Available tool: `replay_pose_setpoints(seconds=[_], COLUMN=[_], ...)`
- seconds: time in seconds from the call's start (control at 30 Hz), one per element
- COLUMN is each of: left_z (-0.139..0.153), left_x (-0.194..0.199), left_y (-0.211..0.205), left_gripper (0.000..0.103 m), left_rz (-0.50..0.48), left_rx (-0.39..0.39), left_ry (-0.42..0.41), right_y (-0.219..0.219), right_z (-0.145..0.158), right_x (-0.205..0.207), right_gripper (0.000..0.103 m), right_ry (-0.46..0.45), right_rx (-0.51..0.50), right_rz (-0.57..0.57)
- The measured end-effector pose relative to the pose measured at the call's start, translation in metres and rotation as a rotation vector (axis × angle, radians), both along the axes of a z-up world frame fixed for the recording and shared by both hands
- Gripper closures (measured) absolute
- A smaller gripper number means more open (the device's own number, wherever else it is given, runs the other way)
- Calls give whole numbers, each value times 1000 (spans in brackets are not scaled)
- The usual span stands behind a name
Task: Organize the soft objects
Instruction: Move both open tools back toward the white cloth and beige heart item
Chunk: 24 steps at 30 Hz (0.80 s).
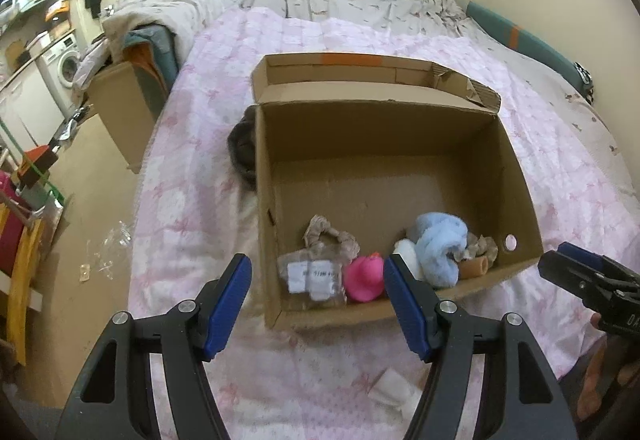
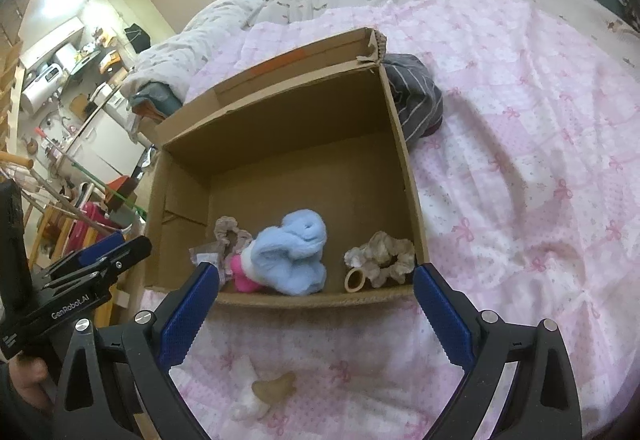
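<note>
This is a small home where the bedroom is open to a kitchen corner: a bed with a pink bow-patterned quilt (image 2: 520,119), a rumpled duvet (image 1: 180,3), and a washing machine (image 1: 68,63) beside white cabinets (image 1: 24,99).

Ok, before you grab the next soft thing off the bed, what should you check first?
1. Left tool open, holding nothing: ok.
2. Right tool open, holding nothing: ok.
3. Brown cardboard box open on top, floor space free at the back: ok.
4. Small white soft piece on the pink quilt in front of the box, unblocked: ok.
5. Tan piece separate from the white one: cannot tell.
</note>
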<state>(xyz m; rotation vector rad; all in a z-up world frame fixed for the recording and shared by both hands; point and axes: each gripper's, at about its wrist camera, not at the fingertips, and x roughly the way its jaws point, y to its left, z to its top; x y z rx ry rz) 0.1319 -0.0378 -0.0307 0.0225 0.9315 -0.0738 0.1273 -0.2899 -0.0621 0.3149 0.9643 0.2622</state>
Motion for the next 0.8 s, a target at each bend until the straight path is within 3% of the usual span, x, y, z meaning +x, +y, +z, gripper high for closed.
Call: replay_pose_setpoints(seconds=[0.27, 0.47, 0.67, 0.8], left_z=[1, -1, -14, -29], left_x=[-30, -49, -58, -58], left_y=[5, 1, 14, 27], left_gripper=[37, 37, 37, 37], left_rz=[-2, 29, 76, 163], left_rx=[11, 88, -11, -15], left_ry=[-4, -19, 45, 85], right_y=[10, 17, 24, 26], right_z=[-2, -5, -17, -26], right_x=[-24, -37, -42, -41], right_gripper=[0, 0, 0, 0], right_ry=[15, 14, 71, 120], right_rx=[-24, -58, -75, -17], right_rz=[16, 28, 46, 75])
